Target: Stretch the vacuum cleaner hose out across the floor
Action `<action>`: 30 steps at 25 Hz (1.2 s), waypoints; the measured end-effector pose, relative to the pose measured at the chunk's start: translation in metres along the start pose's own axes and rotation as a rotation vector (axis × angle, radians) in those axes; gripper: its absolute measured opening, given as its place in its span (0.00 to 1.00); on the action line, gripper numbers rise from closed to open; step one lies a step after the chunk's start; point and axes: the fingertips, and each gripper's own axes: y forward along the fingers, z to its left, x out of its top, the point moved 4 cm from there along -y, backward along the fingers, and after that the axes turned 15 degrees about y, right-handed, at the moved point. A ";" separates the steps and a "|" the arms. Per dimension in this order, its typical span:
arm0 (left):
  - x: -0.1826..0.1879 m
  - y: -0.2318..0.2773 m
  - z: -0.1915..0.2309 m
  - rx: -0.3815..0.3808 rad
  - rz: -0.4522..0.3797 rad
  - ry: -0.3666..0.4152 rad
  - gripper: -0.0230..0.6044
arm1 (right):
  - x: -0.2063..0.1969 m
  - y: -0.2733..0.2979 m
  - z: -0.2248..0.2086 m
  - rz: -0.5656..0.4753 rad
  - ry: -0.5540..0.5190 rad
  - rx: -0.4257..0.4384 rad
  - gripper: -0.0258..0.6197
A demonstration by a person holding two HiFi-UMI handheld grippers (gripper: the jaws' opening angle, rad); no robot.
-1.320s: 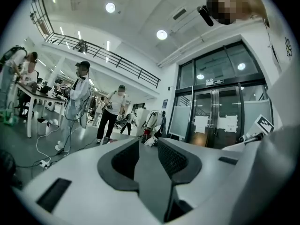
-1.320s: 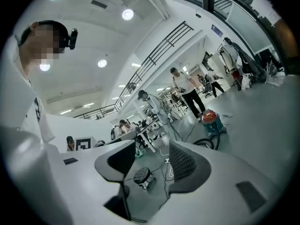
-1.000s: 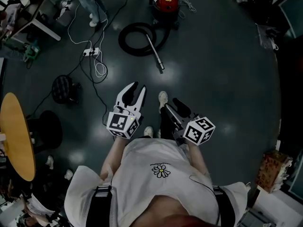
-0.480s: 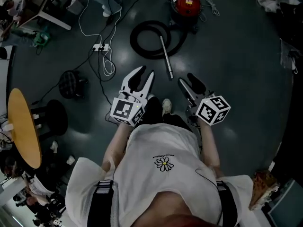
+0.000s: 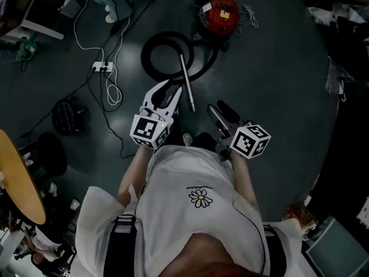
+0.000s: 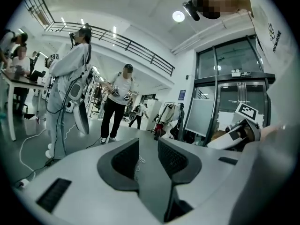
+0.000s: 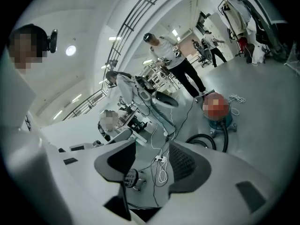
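The left gripper (image 5: 169,90) has its jaws set narrow, a slim gap with nothing in it; in its own view (image 6: 149,149) only floor shows between the pads. The right gripper (image 5: 218,107) stands wider and is empty too – through its jaws (image 7: 152,161) a power strip (image 7: 160,159) and a black stool (image 7: 131,178) are seen on the floor.

In the head view the metal wand (image 5: 186,82) runs down between the two grippers, and in the picture its near end lies just beside the left jaws. Behind it the vacuum cleaner hose (image 5: 146,56) lies in a coil, joined to the red vacuum cleaner (image 5: 219,13) at the far side.

Left of the coil the floor is crowded: the power strip (image 5: 102,67) with looping white cable (image 5: 112,91), the stool (image 5: 65,115), and a round wooden table (image 5: 20,178) at the frame's edge. Right of the wand the dark floor (image 5: 271,79) lies open up to the clutter at the right edge.

The right gripper view catches the hose (image 7: 201,139) and the cleaner's base (image 7: 220,123). The left gripper view shows neither – only standing people (image 6: 117,104) and glass doors (image 6: 225,107).
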 end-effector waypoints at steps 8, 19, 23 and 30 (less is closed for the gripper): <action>-0.029 0.092 0.085 0.056 0.034 -0.049 0.22 | 0.075 0.098 -0.043 0.068 0.073 -0.039 0.40; -0.312 0.253 0.166 0.153 0.181 -0.158 0.22 | 0.051 0.392 -0.370 0.432 0.081 -0.239 0.40; -0.433 0.284 0.196 0.241 0.218 -0.212 0.22 | 0.006 0.503 -0.489 0.563 0.077 -0.349 0.40; -0.552 0.282 0.223 0.307 0.302 -0.266 0.22 | -0.070 0.575 -0.637 0.837 -0.082 -0.668 0.40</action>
